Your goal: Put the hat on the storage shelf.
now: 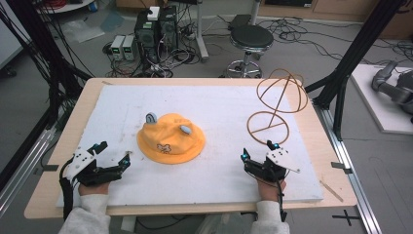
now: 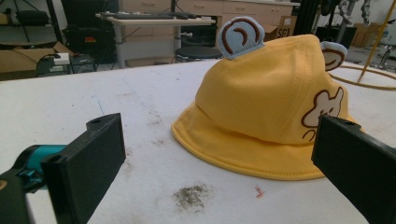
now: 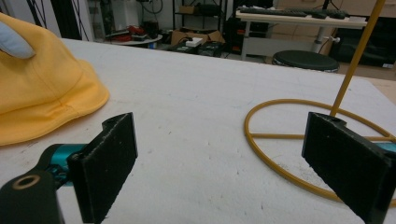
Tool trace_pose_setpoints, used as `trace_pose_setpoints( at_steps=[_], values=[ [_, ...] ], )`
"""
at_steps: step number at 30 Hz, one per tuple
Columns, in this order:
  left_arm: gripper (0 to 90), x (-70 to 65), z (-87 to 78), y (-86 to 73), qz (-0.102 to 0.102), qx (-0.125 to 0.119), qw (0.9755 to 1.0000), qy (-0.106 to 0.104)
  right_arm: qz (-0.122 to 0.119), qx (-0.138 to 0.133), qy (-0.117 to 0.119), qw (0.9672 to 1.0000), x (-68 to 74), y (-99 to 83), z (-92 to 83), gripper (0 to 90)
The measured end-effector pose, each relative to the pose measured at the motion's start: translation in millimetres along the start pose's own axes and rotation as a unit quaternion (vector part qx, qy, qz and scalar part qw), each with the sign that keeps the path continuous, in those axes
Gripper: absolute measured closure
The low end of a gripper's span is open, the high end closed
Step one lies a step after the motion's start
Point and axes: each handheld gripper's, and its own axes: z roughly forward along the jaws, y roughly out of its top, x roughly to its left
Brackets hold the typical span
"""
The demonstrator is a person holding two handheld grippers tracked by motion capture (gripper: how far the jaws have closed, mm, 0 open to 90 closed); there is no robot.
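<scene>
A yellow bucket hat (image 1: 170, 140) with two pale blue ears and a small cartoon print lies on the white mat (image 1: 214, 175) near its middle. In the left gripper view the hat (image 2: 266, 116) sits just ahead, to the right. A gold wire hat stand (image 1: 277, 105) rises at the mat's right back; its ring base (image 3: 299, 149) lies ahead of the right jaws. My left gripper (image 1: 114, 155) rests open at the front left, with nothing between its jaws. My right gripper (image 1: 257, 152) rests open at the front right, likewise holding nothing.
The mat covers a wooden table (image 1: 68, 126). Behind it stand a black stool (image 1: 250, 41), computer boxes (image 1: 156, 29) and loose cables on the floor. A black frame post (image 1: 358, 48) rises at the right. A dark smudge (image 2: 192, 196) marks the mat near the left jaws.
</scene>
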Motion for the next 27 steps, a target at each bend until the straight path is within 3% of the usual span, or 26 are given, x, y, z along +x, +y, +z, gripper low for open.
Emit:
trace_pose_setpoints(
  at_steps=[10, 24, 27],
  values=[
    [3.2, 1.0, 0.2, 0.1, -0.003, 0.000, 1.0000, -0.002, 0.003, -0.009, 0.000, 1.0000, -0.2, -0.5, -2.0, 9.9],
    [3.2, 0.5, 0.2, 0.2, 0.001, 0.002, 1.0000, -0.003, 0.003, 0.013, 0.021, 0.9997, -1.6, 1.6, 2.1, 9.9],
    [3.2, 0.6, 0.5, 0.2, -0.002, 0.001, 1.0000, -0.004, -0.008, 0.015, 0.019, 0.9997, 0.8, 1.8, 2.4, 9.9]
  ],
)
